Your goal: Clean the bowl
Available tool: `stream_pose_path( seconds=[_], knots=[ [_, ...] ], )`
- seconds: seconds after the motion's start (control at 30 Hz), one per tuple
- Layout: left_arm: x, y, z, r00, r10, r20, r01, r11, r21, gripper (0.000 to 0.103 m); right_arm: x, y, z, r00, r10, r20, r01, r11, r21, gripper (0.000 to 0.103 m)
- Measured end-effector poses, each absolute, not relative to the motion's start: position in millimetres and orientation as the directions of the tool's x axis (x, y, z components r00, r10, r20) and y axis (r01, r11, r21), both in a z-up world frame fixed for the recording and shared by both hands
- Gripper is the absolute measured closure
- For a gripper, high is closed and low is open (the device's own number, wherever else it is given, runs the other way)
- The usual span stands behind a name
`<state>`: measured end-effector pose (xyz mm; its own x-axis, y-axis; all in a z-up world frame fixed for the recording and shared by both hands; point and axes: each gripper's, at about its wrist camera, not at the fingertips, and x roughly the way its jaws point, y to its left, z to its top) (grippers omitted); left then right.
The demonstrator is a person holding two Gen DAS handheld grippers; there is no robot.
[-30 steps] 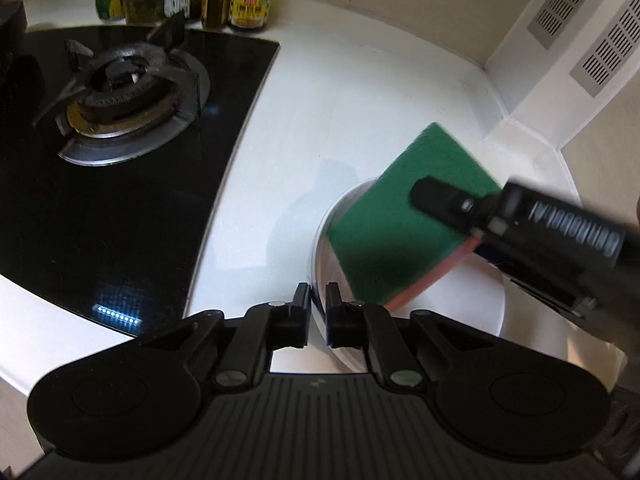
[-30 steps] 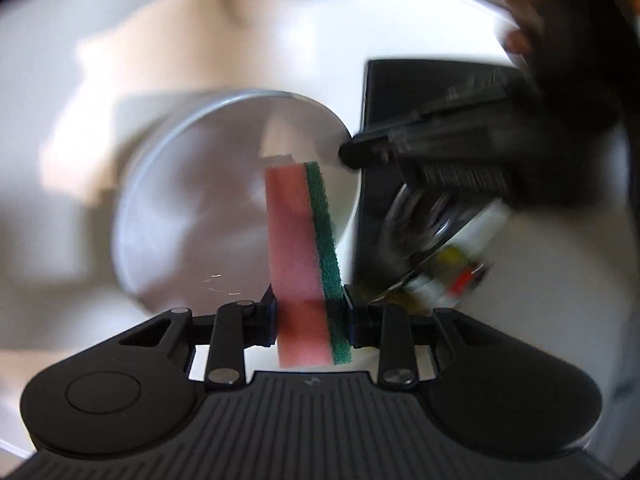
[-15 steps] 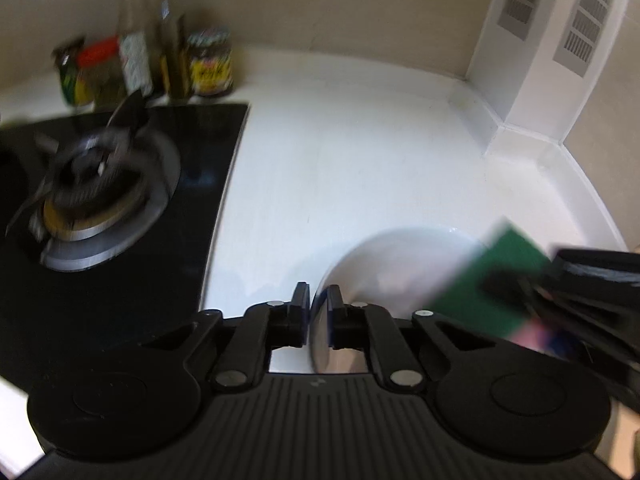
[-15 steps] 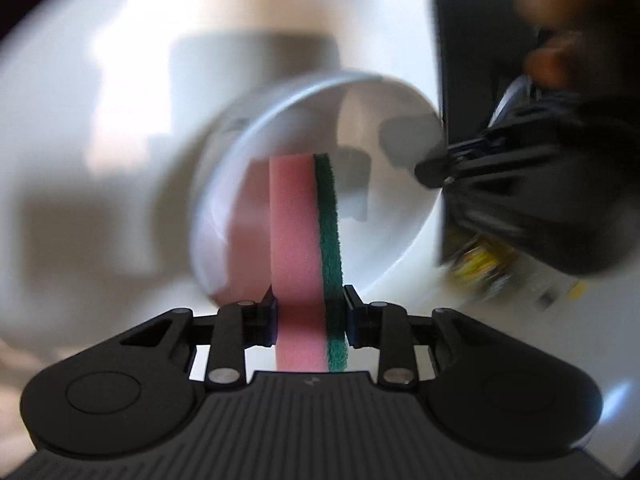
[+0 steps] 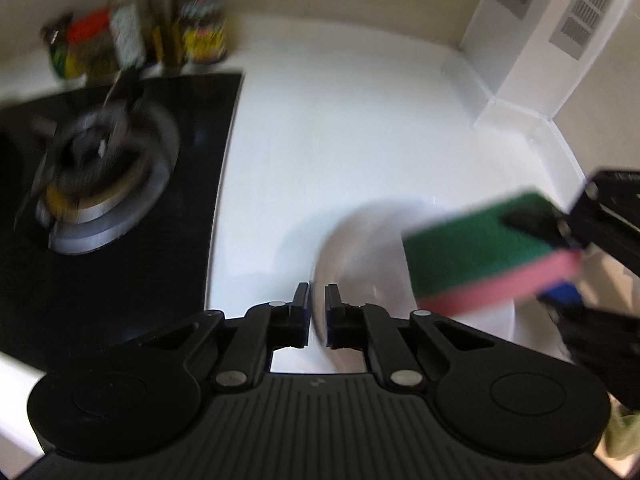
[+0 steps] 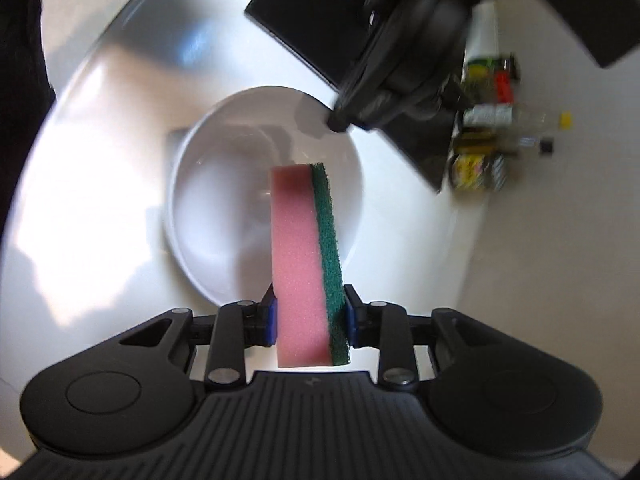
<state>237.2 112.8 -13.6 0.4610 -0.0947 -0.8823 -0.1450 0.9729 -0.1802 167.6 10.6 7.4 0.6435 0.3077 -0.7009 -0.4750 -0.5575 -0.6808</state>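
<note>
Now the counter (image 5: 340, 128) carries everything: hob (image 5: 120, 208) left of the bowl (image 6: 224, 216), jars (image 5: 140, 36) beyond the hob at the wall. Tipped up on the counter, the white bowl presents its hollow for wiping. Left gripper (image 5: 318, 316) pinches the bowl's rim, jaws closing on it — likely to steady it. Right gripper (image 6: 310, 320) clamps the sponge (image 6: 306, 264) edge-on, just clear of the bowl — probably between strokes.
</note>
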Motion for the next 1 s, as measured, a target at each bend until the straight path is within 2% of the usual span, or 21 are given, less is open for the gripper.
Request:
stream_pose_path(
  seconds=[0.17,0.33,0.47,0.63,0.73,0.8,0.9,1.0],
  knots=[
    [223,111,-20,0.421,-0.101,-0.901,-0.236,0.948,-0.216,0.095,151,-5,-22,0.675,0.454,-0.581,-0.114,-0.714,-0.691,0.077],
    [226,105,-28,0.400,-0.084,-0.912,-0.253,0.947,-0.199,0.091,151,-17,-46,0.602,0.580,-0.549,0.179,-0.768,-0.614,0.078],
    [231,108,-35,0.408,-0.094,-0.908,-0.225,0.954,-0.200,0.092,161,-15,-68,0.584,0.606,-0.540,0.297,-0.779,-0.552,0.078],
    [235,113,-39,0.457,-0.124,-0.881,-0.191,0.954,-0.233,0.093,178,0,-87,0.689,0.516,-0.509,0.234,-0.823,-0.519,0.077],
    [242,111,-41,0.484,-0.118,-0.867,-0.168,0.960,-0.225,0.098,172,9,-88,0.739,0.429,-0.519,0.152,-0.857,-0.492,0.077],
    [248,107,-42,0.512,-0.092,-0.854,-0.149,0.970,-0.194,0.100,164,16,-83,0.764,0.338,-0.550,0.039,-0.874,-0.484,0.077],
    [256,98,-44,0.555,-0.039,-0.831,-0.113,0.986,-0.122,0.093,149,32,-61,0.717,0.223,-0.661,-0.212,-0.833,-0.511,0.077],
    [264,91,-46,0.579,-0.012,-0.815,-0.090,0.993,-0.078,0.086,143,50,-32,0.587,0.172,-0.791,-0.483,-0.710,-0.513,0.076]
  ],
)
